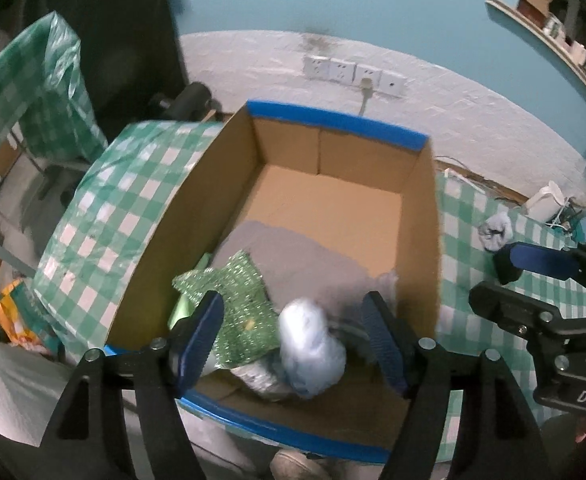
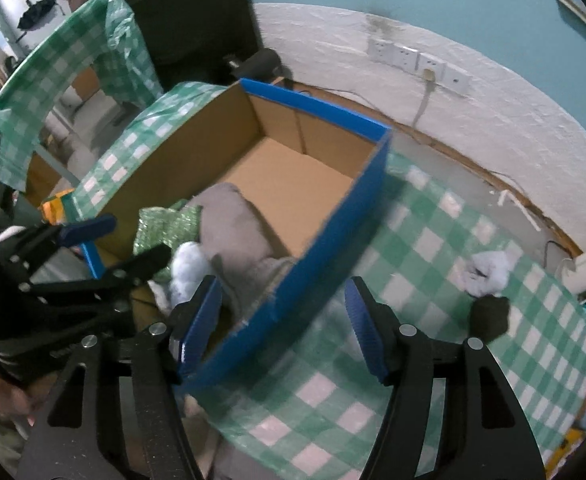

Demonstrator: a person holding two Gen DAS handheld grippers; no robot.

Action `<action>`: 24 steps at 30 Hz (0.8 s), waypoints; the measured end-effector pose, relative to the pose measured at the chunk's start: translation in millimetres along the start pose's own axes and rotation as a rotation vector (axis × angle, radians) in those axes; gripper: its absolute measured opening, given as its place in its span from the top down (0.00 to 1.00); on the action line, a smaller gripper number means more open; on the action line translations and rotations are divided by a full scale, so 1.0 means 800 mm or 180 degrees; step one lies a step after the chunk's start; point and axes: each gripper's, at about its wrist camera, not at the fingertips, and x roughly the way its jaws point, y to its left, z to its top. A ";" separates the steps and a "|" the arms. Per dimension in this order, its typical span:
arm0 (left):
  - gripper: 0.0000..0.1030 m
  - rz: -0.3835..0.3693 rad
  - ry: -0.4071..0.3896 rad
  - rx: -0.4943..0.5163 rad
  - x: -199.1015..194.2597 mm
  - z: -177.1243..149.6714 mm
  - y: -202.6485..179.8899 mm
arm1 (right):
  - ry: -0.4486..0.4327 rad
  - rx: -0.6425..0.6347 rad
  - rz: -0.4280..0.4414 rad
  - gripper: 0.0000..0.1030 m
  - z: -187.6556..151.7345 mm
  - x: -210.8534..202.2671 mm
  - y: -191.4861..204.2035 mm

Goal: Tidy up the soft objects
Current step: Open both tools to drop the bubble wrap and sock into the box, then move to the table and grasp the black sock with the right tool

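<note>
Hovering spread-fingered over box [image 1: 421,216]: left tool [image 1: 293,332].

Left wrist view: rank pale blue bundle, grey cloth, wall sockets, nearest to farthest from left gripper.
From the left gripper:
1. Pale blue bundle, between the open jaws, at the box's near end.
2. Grey cloth, farther in on the box floor.
3. Wall sockets, on the wall beyond the box.

Both views are rather dim, with flat, cool indoor light and only soft shadows inside the cardboard box [image 1: 333,200]. The fisheye bends straight lines strongly and the corners are black. Motion blur smears the pale blue bundle [image 1: 311,350] and, in the right view, the box's blue side [image 2: 325,248].
</note>
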 end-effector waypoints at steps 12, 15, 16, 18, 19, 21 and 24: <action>0.29 -0.0055 -0.0096 0.0324 -0.017 -0.004 -0.057 | -0.0134 0.0149 -0.0209 0.37 -0.035 -0.041 -0.049; 0.28 -0.0066 -0.0109 0.0400 -0.020 -0.006 -0.073 | -0.0124 0.0196 -0.0263 0.36 -0.045 -0.045 -0.061; 0.28 -0.0071 -0.0115 0.0443 -0.021 -0.007 -0.080 | -0.0126 0.0229 -0.0280 0.36 -0.049 -0.047 -0.068; 0.28 -0.0065 -0.0119 0.0510 -0.022 -0.009 -0.091 | -0.0124 0.0287 -0.0298 0.36 -0.055 -0.050 -0.078; 0.27 -0.0063 -0.0120 0.0541 -0.023 -0.010 -0.097 | -0.0127 0.0316 -0.0314 0.36 -0.059 -0.052 -0.084; 0.26 -0.0071 -0.0115 0.0597 -0.023 -0.011 -0.108 | -0.0131 0.0362 -0.0341 0.36 -0.065 -0.055 -0.093; 0.25 -0.0072 -0.0112 0.0677 -0.023 -0.011 -0.124 | -0.0126 0.0473 -0.0375 0.36 -0.075 -0.058 -0.114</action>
